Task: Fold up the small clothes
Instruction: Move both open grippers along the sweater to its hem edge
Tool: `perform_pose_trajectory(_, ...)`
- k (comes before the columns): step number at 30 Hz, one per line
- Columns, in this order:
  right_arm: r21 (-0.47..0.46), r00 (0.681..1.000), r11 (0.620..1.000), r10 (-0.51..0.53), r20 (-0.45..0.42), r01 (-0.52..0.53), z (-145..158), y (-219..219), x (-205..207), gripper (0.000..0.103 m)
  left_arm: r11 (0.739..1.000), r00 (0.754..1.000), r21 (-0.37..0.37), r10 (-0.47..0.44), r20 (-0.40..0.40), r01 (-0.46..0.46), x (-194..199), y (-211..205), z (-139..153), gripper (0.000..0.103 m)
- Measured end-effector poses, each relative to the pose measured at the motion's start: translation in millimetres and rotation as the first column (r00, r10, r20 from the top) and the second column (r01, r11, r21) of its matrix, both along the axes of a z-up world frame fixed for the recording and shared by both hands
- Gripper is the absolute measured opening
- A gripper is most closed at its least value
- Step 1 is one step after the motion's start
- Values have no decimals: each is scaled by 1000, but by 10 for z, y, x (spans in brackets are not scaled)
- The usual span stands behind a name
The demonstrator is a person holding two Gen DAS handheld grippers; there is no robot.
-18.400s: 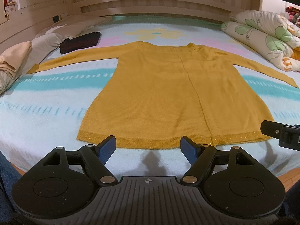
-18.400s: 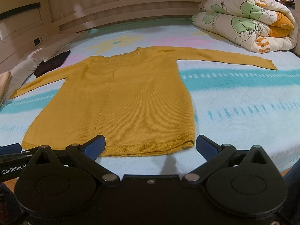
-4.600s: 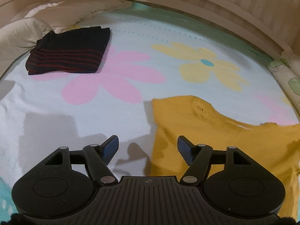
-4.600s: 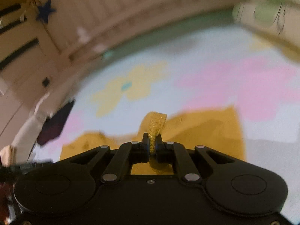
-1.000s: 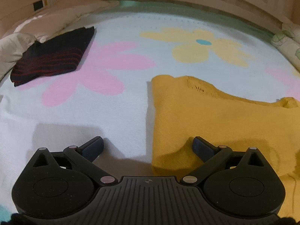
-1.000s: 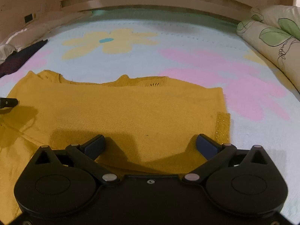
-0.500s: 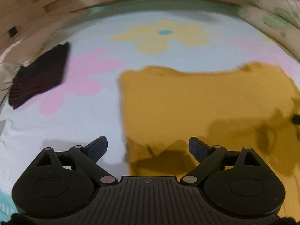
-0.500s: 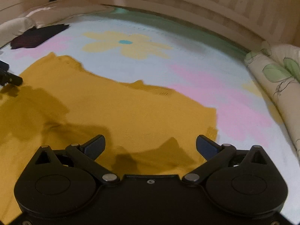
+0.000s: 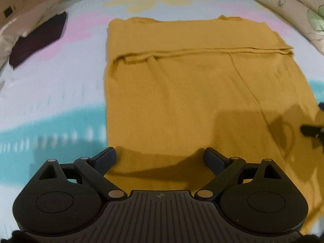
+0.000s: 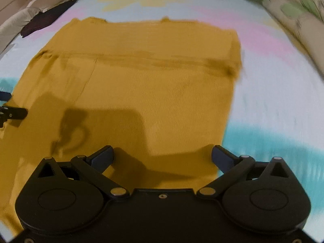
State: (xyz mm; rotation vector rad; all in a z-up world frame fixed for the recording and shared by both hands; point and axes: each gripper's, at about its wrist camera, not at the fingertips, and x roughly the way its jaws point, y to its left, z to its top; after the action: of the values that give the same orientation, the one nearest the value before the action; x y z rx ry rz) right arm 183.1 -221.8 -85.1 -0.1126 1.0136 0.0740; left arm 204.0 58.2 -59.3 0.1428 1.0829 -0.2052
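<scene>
Left gripper point(image 9: 160, 158): jaws were spread wide, nothing held, hovering over the near left part of the yellow sweater point(image 9: 182, 93). Its left finger sat just about over the sweater's left side edge. Right gripper point(image 10: 162, 156): also wide open and empty, over the near right part of the same garment, with its right finger about over the right side edge. Each gripper showed at the edge of the other's view, so they were side by side across the garment's width.

Sweater lay flat mid-bed on the flowered bed sheet point(image 9: 60, 85), neckline toward the far edge. Both sleeves looked folded in across the chest: a horizontal band of doubled fabric ran side to side below the neckline, and the outline was a plain rectangle. Hem wasn't visible in either view; it was hidden behind the gripper bodies.

Progress, my read: sleeve folds done, body folds not yet. Left to do is likely grabbing the near hem corners, bringing them up toward the neckline, maybe one more halving. Roughly halfway.

Further out: a dark folded garment point(image 9: 38, 40) sat toward the far left corner of the bed beside a pillow point(image 10: 18, 20), so probably one item was finished already. Rolled floral quilt point(image 9: 287, 6) lay along the far right edge. Both views were motion-blurred.
</scene>
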Motion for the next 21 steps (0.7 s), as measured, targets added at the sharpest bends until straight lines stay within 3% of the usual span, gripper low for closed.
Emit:
perform_pose_trajectory(10, 64, 999, 997, -39, 0, 39, 58, -76, -763, 103, 997, 998, -44, 60, 3, -60, -713, 212, 44, 95)
perform_pose_trajectory(17, 104, 998, 993, -58, -23, 60, 87, -165, -1130, 103, 993, 996, -82, 86, 8, -85, -946, 328, 87, 95)
perform_pose_trajectory(21, 186, 996, 978, -86, -36, 91, 108, -302, -1263, 103, 986, 995, -137, 102, 3, -100, -1025, 429, 108, 95)
